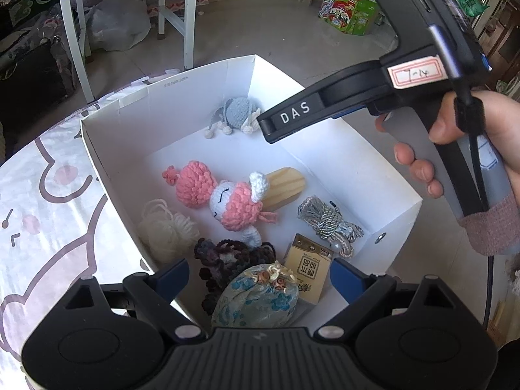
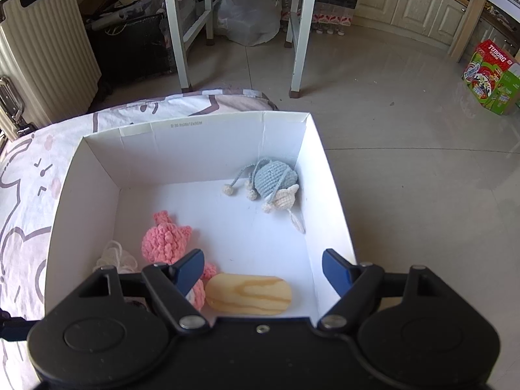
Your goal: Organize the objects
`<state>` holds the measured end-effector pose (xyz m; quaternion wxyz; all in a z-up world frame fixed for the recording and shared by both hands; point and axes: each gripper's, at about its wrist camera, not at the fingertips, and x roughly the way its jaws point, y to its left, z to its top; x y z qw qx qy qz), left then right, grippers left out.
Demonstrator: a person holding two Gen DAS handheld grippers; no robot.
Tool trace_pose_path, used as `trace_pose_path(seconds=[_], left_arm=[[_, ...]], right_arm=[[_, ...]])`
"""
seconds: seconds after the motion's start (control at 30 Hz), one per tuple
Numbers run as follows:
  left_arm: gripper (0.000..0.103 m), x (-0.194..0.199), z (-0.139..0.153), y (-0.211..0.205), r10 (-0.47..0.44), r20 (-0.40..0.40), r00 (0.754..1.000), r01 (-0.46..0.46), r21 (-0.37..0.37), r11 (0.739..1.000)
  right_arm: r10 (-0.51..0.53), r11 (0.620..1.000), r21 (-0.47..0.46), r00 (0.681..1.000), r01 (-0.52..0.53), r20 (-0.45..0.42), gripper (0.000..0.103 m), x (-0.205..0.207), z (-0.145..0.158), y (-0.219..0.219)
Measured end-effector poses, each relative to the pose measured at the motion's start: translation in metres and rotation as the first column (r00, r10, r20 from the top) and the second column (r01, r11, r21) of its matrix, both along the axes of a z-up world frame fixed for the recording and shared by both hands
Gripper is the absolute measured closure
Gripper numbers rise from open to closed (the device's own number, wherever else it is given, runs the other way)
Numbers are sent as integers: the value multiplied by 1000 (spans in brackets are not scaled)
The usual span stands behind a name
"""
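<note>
A bed or table under a pale cloth printed with pink cartoon figures (image 1: pixel 48 195) carries an open white cardboard box (image 2: pixel 182 152), and everything being sorted lies inside it. The biggest piece is a pink and white crocheted doll (image 1: pixel 221 196), sprawled mid-floor with its head resting on a flat oval piece of pale wood (image 1: pixel 286 188). In the far corner sits a blue-grey crocheted toy with cream pom-poms (image 2: pixel 274 180), well apart from the rest. Along the near end are a blue-patterned drawstring pouch with beads at its neck (image 1: pixel 260 299), a dark tangle of chunky yarn (image 1: pixel 224 260) just beside it, and a loose bundle of cream yarn (image 1: pixel 169 230) against the left wall. A silver-grey coil of cord (image 1: pixel 328 221) lies near the right wall, touching or nearly touching a small tan carton with printed characters (image 1: pixel 312 269); the overlap is hard to judge.

The left gripper (image 1: pixel 260 279) hovers over the pouch, released, its blue pads spread wide. The right gripper (image 2: pixel 263 271) hangs above the wooden oval, likewise spread and holding nothing.
</note>
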<state>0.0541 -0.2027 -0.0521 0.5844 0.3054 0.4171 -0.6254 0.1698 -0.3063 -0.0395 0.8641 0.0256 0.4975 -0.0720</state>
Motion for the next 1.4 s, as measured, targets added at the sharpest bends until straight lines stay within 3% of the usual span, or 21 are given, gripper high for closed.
trace_pose_path(seconds=[0.47, 0.73, 0.9, 1.27, 1.4], left_arm=[[10, 13, 45, 26, 73, 25, 997, -71, -76, 995], [5, 40, 99, 60, 204, 14, 979, -199, -175, 964], [2, 43, 117, 85, 246, 44, 968, -232, -210, 950], [0, 35, 115, 136, 280, 47, 959, -264, -219, 939], [0, 29, 110, 148, 296, 116, 948, -265, -224, 938]], right_arm=[[-11, 999, 48, 990, 5, 143, 17, -39, 72, 19], [-31, 1000, 12, 977, 29, 211, 9, -84, 121, 38], [-32, 999, -7, 970, 35, 242, 5, -120, 137, 54], [-127, 992, 46, 958, 119, 256, 0, -188, 144, 62], [-136, 990, 12, 958, 137, 254, 0, -204, 146, 64]])
